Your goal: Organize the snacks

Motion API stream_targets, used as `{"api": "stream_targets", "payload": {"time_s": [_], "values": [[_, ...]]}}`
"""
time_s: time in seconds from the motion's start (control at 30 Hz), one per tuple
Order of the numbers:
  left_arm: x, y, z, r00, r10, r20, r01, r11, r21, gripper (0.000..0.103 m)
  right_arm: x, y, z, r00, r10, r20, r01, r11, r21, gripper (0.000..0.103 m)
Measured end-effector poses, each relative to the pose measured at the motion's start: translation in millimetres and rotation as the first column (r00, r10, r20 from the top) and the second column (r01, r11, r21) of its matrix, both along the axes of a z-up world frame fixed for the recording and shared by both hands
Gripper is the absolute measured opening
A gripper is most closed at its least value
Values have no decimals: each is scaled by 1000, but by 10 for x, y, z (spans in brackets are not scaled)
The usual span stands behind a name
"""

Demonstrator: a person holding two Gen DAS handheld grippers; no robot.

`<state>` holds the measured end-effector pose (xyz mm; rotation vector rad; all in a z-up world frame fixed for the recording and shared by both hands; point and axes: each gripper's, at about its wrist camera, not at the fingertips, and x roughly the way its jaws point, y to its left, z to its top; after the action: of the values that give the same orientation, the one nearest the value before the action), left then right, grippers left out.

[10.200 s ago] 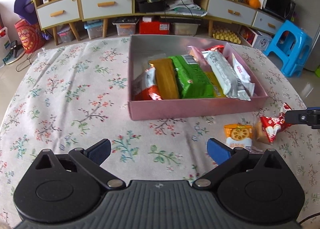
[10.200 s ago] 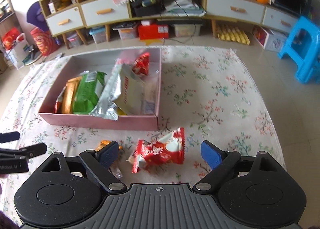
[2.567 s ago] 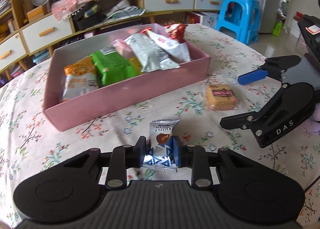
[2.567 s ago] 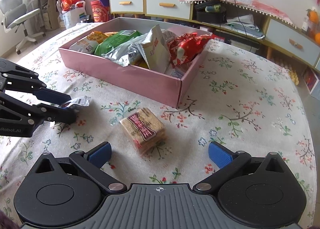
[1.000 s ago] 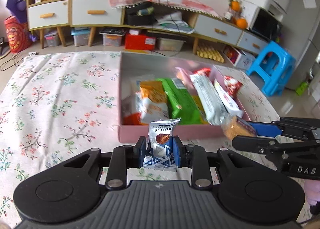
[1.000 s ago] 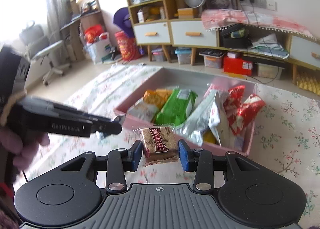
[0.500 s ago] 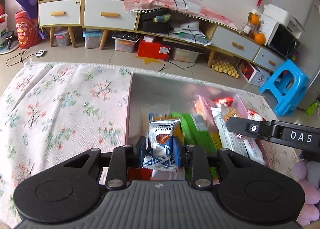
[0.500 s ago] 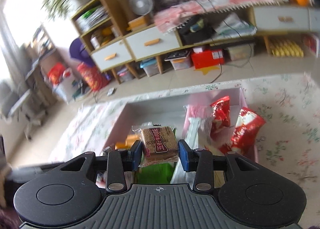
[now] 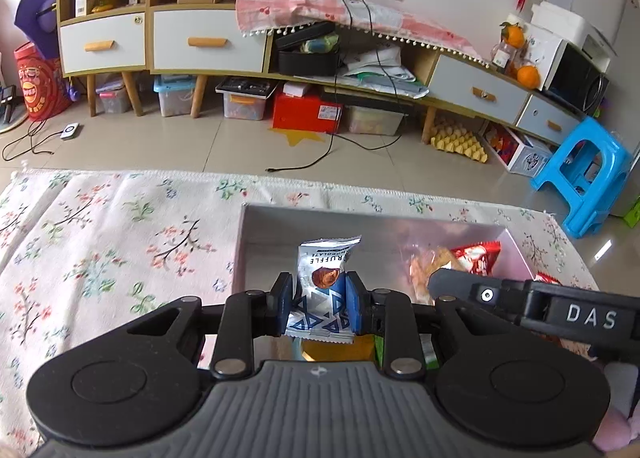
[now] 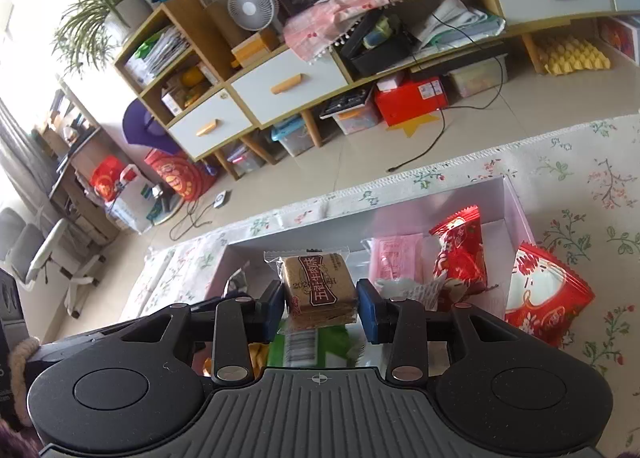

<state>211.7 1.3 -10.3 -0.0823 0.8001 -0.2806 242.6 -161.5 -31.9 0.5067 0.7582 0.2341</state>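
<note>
My left gripper (image 9: 320, 304) is shut on a silver-and-blue truffle chocolate packet (image 9: 323, 286), held above the pink box (image 9: 372, 221), near its left side. My right gripper (image 10: 320, 308) is shut on a brown biscuit packet (image 10: 319, 288), also held above the pink box (image 10: 514, 198). The box holds red snack packets (image 10: 460, 254), a pink packet (image 10: 394, 256) and a green packet (image 10: 312, 348). The right gripper shows in the left wrist view (image 9: 444, 282) over the box's right part.
The box sits on a floral tablecloth (image 9: 100, 242). One red packet (image 10: 544, 296) leans on the box's right wall. Beyond the table edge are the tiled floor, low cabinets (image 9: 208, 42) and a blue stool (image 9: 584, 174).
Both grippers have moved forward over the box with their packets, further toward its far end. The box's near contents now lie beneath the grippers.
</note>
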Motion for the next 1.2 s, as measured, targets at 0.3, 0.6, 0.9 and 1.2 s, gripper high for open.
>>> {"api": "stream_targets", "payload": {"time_s": [0.3,0.6,0.9,1.2], "values": [[60,5,-22,1000,-1,7,1,1000,-11,28,17,-59,-21,999,-23,21,22,999,43,41],[-129,43,190,999,14,41,-14,1000,7,74,-139,-51,232,998,-36,43,35,999,7,58],[-564,168,373,999,49,0,-49,998,32,96,-618,34,628,999,-29,35,34,987,-158,84],[-1130,264,415,993,100,-66,-94,991,94,102,-1253,162,796,995,-100,-17,89,942,-322,90]]}}
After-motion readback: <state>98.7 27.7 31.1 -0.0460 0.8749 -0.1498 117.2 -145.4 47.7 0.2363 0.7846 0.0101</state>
